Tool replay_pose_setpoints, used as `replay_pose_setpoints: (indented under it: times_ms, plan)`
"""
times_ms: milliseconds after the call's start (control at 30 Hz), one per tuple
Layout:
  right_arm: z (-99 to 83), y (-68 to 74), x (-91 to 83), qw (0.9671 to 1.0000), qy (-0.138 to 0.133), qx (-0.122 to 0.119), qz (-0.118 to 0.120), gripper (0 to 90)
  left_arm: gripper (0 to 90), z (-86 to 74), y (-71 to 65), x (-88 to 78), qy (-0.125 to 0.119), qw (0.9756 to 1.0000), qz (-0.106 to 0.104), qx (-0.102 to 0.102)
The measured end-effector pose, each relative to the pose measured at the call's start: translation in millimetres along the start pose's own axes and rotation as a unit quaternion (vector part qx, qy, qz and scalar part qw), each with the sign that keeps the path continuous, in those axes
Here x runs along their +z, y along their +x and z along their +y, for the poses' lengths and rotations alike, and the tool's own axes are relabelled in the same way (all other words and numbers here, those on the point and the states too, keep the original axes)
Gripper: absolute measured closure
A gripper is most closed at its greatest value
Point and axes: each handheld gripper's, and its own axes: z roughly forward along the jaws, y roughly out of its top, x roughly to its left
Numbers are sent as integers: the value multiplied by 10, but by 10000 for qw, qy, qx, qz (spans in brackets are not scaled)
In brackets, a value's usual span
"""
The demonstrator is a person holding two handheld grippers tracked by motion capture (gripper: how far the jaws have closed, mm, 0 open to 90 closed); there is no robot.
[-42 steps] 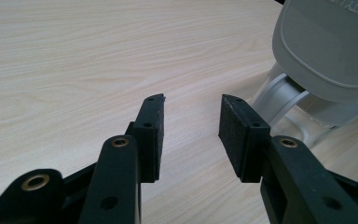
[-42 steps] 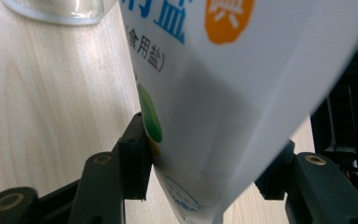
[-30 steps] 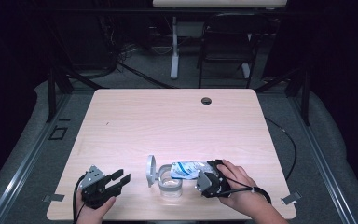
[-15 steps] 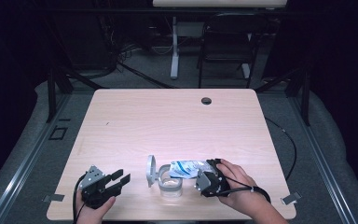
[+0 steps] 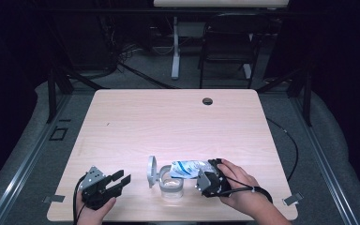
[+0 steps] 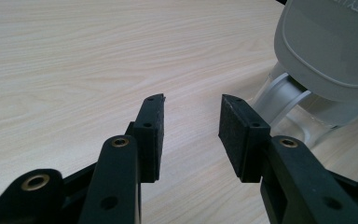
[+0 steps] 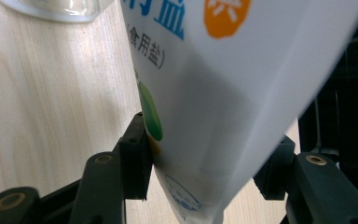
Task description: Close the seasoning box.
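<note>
Salt bag [image 5: 187, 168] unmoved over jar [image 5: 172, 185], clamped by right hand-held gripper [image 5: 205, 178]; left hand-held gripper [image 5: 120, 180] released.

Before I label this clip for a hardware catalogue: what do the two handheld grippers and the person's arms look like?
Both are black two-jaw tools. The left gripper carries a grey three-cornered plate on top and trails a black cable. Its flat rectangular pads sit on arms with brass-ringed pivot holes. The right gripper is black too, with a black cable running back over the wrist. The forearms are bare, with no sleeves in view.

High view looks down on table [image 5: 178, 122]; both gripper views skim it closely.
</note>
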Motion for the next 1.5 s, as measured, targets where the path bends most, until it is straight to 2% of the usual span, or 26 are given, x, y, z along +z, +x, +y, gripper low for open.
replay_pose_setpoints:
  times_ms: [200,400,567,800,933,1133,1333,1367,1500]
  plan:
    - [6,-15,1,10000,31,-24,-47,477,607,-2,4,0,13,10000,13,7]
    - [16,-7,12,9998,75,-150,-95,477,606,-3,3,2,12,10000,12,4]
    - [26,4,24,9990,108,-391,-161,477,606,-5,0,6,-7,10000,14,9]
    - [34,21,20,9982,220,-509,-216,477,606,-6,3,4,13,10000,2,14]
    - [57,24,6,9967,298,-694,-296,477,606,-7,1,6,36,10000,9,-6]
    - [72,36,12,9964,341,-718,-308,478,606,-10,1,10,36,10000,3,1]
    - [84,26,20,9951,539,-768,-306,477,606,-5,13,-5,79,10000,0,3]
    - [76,30,33,9960,481,-701,-267,478,606,-4,14,-8,81,10000,3,7]
    - [87,20,18,9948,564,-791,-310,478,606,-7,16,-3,79,10000,-2,9]
